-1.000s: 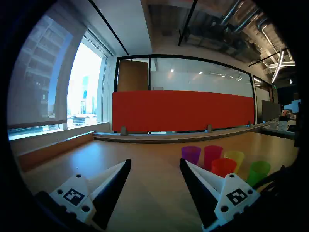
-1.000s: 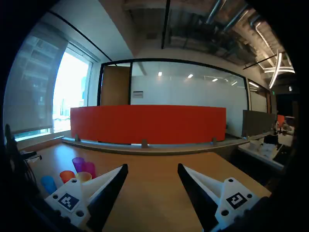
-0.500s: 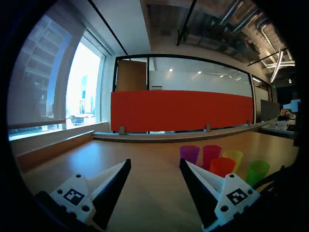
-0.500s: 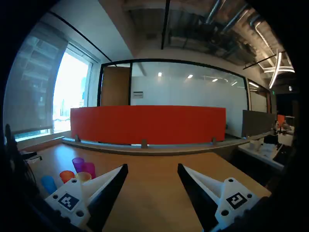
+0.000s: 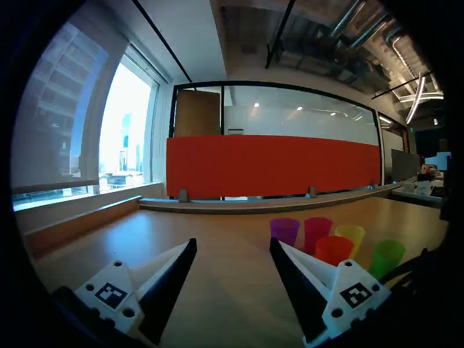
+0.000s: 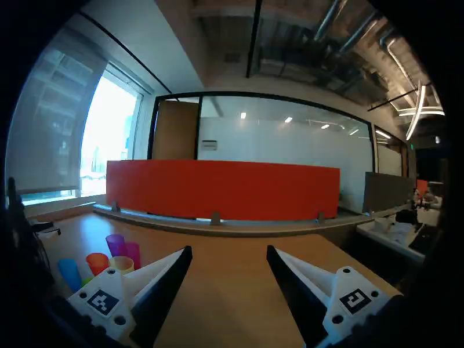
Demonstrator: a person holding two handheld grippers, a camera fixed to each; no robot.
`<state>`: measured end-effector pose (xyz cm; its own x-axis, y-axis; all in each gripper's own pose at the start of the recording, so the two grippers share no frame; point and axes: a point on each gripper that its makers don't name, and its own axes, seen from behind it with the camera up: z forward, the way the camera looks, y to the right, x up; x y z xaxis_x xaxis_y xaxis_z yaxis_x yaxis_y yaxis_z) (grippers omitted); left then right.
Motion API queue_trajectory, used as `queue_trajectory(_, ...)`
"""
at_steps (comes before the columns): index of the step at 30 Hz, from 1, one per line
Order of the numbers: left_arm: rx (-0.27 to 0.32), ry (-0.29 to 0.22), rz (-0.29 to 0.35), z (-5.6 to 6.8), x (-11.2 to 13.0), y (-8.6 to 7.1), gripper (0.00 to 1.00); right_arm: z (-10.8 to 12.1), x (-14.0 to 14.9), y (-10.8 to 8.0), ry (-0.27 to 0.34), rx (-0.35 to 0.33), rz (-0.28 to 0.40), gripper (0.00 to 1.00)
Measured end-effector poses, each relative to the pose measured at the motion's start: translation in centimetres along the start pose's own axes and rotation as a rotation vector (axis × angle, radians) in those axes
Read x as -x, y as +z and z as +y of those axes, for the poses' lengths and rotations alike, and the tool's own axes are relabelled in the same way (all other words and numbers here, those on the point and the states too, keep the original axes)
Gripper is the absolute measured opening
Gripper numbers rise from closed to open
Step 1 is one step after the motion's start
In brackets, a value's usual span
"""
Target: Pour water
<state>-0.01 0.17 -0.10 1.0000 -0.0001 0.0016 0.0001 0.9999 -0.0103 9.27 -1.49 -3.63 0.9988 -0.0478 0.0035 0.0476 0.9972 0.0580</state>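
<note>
We hold the left gripper [image 5: 232,242] and right gripper [image 6: 228,249] spread, empty. The translucent coloured plastic cups [image 5: 334,249] stand between them, seemingly for easy reach.

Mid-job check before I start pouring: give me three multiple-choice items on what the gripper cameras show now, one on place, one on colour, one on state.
1. In the left gripper view, the cups stand:
A) left of the jaws
B) ahead and to the right
C) between the jaws

2. The rightmost cup in that view is:
A) green
B) blue
C) white

3. The left gripper and right gripper are:
A) both open and empty
B) both shut on cups
C) one open, one shut

Answers:
1 B, they cluster on the table beyond the right side of the jaws.
2 A, it is green at the cluster's right end.
3 A, each view shows a wide gap between the jaws with nothing in it.
</note>
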Motion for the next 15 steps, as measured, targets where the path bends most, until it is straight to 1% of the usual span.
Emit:
queue_trajectory(6, 0.000, 0.000, 0.000, 0.0, 0.0, 0.0, 0.93, 0.1, 0.5, 0.4, -0.009, -0.002, 0.016, 1.00)
queue_trajectory(15, 0.000, 0.000, 0.000, 0.0, 0.0, 0.0, 0.93, 0.1, 0.8, 1.1, 0.009, 0.004, 0.073, 1.00)
